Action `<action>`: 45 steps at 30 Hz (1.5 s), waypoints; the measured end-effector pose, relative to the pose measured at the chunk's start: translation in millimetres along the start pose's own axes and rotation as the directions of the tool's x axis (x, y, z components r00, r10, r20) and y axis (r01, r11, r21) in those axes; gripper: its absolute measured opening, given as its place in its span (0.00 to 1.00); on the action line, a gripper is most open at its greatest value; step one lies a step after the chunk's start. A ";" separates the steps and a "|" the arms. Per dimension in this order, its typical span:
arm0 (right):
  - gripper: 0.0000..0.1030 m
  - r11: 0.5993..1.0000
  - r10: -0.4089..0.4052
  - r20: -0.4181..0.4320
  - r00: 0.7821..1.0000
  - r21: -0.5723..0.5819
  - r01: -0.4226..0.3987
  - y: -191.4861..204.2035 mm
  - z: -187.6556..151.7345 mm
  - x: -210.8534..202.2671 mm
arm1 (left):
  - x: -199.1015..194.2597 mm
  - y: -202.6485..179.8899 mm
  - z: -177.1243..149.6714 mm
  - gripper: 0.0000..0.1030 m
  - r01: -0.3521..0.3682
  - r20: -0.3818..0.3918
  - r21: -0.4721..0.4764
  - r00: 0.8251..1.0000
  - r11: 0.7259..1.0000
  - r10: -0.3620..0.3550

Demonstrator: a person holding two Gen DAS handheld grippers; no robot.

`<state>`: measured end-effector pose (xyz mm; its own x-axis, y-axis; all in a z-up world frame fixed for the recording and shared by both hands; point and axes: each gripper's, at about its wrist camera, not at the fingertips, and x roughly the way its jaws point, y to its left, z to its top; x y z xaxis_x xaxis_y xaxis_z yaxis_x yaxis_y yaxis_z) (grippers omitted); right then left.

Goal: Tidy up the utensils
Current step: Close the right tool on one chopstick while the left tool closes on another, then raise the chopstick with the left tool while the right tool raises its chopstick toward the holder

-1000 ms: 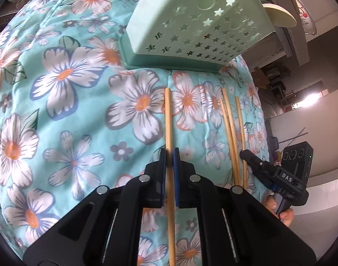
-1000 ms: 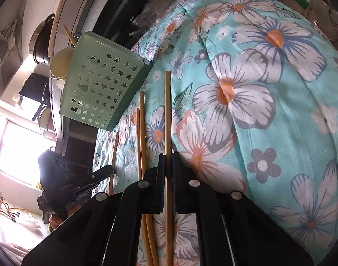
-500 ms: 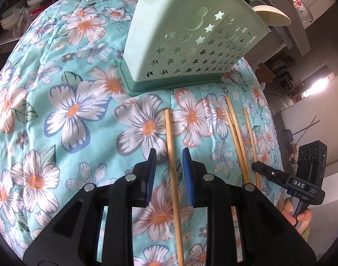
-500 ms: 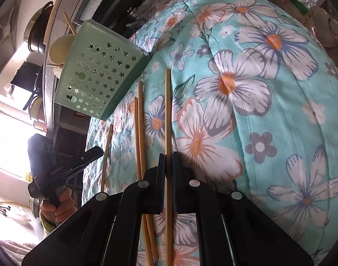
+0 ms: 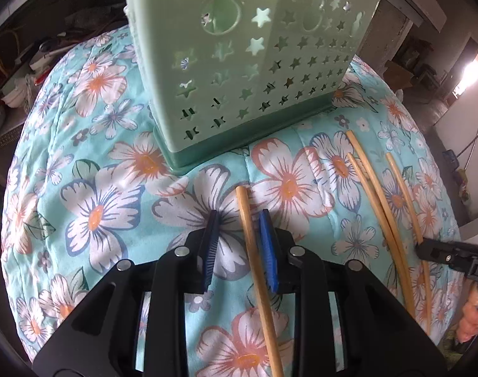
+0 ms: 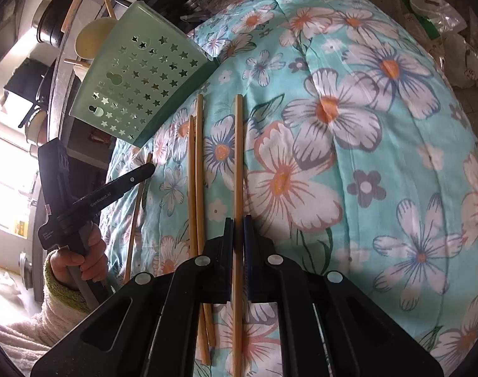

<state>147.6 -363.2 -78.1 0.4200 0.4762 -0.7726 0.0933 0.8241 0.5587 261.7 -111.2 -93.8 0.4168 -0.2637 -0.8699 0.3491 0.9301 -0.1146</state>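
1. On the floral cloth (image 5: 97, 188) (teal w/ white-orange flowers) lie four plain bamboo chopsticks: thin, pale tan, roughly parallel, far ends toward the holder.
2. Utensil holder (image 5: 254, 62): mint green plastic, star cut-outs plus a couple of bigger rounded ones, darker green base. It stands on the cloth beyond the chopsticks' far ends, near but apart from them. What's inside can't be told.
3. Loose chopstick (image 5: 248, 229): outermost on the left side of the row. Its far end sits just short of the holder's base.
4. Middle pair (image 6: 198, 172): two sticks just beside each other, crossing at the near end, btwn the two outer ones. No gripper on them.
5. Held chopstick (image 6: 238, 157): outermost on the other side, straight, runs up the centre of the right wrist view.
6. Left gripper (image 5: 239, 213): jaws apart, a modest gap; they've just been opening. Loose chopstick runs btwn the blue pads (image 5: 268, 245), closer to the one on the view's right. Whether it touches that pad can't be told; the other pad is clear of it.
7. Right gripper (image 6: 238, 220): jaws together, clamped on the held chopstick, gripped partway along so stick shows both ahead of and behind the pads.
8. Left hand (image 6: 78, 257), in a pale fuzzy sleeve w/ green cuff, wraps the left gripper's handle.
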 end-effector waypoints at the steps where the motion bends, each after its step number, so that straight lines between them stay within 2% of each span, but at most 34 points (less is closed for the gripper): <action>1: 0.08 1.000 -0.016 0.008 1.000 -0.018 0.016 3.7 4.7 -1.5 | 0.5 -3.3 -0.2 0.21 -0.012 0.005 0.009 1.000 1.000 0.012; 4: 0.15 0.998 -0.048 0.029 0.998 -0.043 0.049 8.3 20.7 -3.1 | 0.5 -7.2 -0.2 0.15 -0.040 0.017 0.025 0.999 0.999 0.040; 7: 0.16 0.993 -0.093 0.043 0.995 -0.069 0.096 13.1 38.2 1.0 | 0.5 -7.3 1.8 0.10 -0.046 0.020 0.010 0.999 0.999 0.046; 15: 0.16 0.958 -0.233 0.043 0.972 -0.163 0.237 29.2 67.0 29.6 | 0.9 -9.9 -1.2 0.09 -0.070 0.044 0.017 0.997 0.997 0.069; 23: 0.16 0.927 -0.312 0.047 0.949 -0.205 0.314 36.0 71.9 47.6 | 1.3 -13.6 -3.6 0.09 -0.063 0.051 0.011 0.997 0.998 0.062; 26: 0.08 0.918 -0.333 0.064 0.941 -0.206 0.339 40.8 70.8 48.6 | 0.8 -10.0 -3.8 0.09 -0.055 0.056 0.007 0.997 0.998 0.055; 38: 0.07 0.972 -0.180 0.163 0.970 -0.119 0.200 61.8 73.4 -22.1 | 0.7 -3.3 -8.2 0.09 -0.026 0.070 -0.008 0.997 1.000 0.026; 45: 0.07 0.989 -0.098 0.210 0.973 -0.084 0.118 70.5 63.2 -50.6 | 0.7 -2.3 -7.5 0.09 -0.017 0.073 -0.013 0.997 1.000 0.018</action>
<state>190.0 -348.5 19.4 0.5892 0.3181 -0.7427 0.0656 0.8974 0.4364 254.9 -111.6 -97.8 0.4835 -0.2649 -0.8343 0.3312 0.9376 -0.1057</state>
